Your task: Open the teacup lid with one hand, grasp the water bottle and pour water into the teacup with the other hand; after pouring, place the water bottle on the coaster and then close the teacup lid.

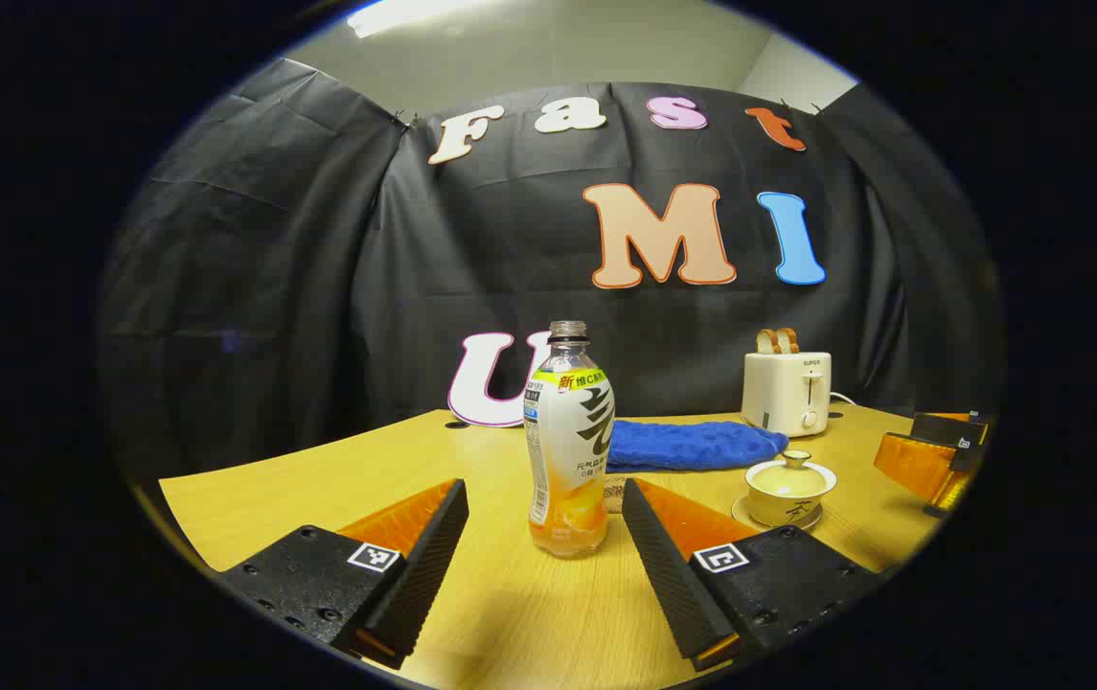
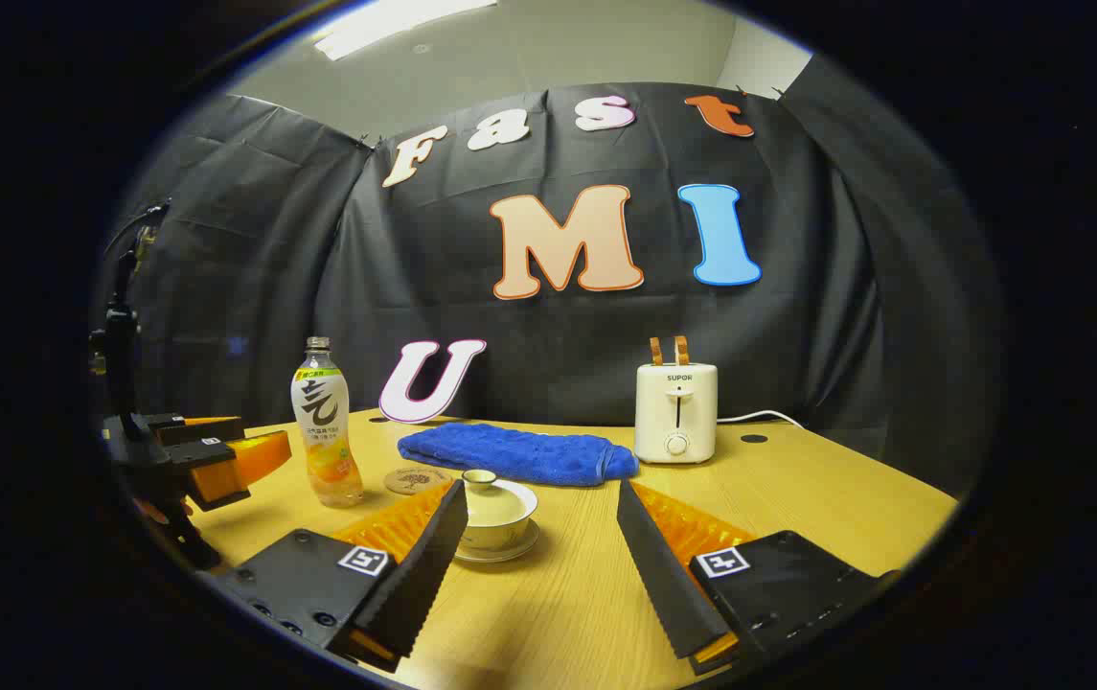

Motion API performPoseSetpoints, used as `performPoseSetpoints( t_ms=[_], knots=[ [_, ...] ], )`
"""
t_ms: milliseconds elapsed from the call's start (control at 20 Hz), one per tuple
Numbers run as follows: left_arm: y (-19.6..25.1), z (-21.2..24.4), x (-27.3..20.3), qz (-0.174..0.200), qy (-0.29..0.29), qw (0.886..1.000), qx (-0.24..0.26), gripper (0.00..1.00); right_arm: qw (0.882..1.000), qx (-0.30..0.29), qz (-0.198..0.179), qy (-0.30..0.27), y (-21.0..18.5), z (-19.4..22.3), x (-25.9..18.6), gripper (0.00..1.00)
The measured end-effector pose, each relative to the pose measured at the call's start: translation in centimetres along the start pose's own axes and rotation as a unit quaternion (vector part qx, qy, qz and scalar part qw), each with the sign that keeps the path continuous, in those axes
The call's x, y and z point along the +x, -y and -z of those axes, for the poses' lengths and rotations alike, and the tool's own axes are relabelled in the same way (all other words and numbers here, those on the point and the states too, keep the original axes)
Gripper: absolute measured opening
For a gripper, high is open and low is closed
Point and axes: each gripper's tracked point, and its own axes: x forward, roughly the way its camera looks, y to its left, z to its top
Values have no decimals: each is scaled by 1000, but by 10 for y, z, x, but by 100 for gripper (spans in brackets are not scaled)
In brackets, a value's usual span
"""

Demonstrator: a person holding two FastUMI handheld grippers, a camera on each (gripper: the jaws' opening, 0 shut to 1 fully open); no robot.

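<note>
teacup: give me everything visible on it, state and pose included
The teacup is a small pale, glossy bowl that looks like ceramic, with a dark brush mark on its side. It stands upright on a matching saucer on the wooden table. Its lid, domed with a round knob, is still on. Neither gripper touches it; the blue cloth lies behind, apart.

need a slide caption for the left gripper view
Open left gripper lined up on the uncapped water bottle, lidded teacup off to one side.
</note>
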Motion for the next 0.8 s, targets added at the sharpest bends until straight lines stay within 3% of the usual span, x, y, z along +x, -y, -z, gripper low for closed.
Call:
performPoseSetpoints(
  t_ms=[800],
  knots=[
    [0,0,0,0,0,1000,0,95,1000,0,-1,0,1,0,0,99]
  ],
)
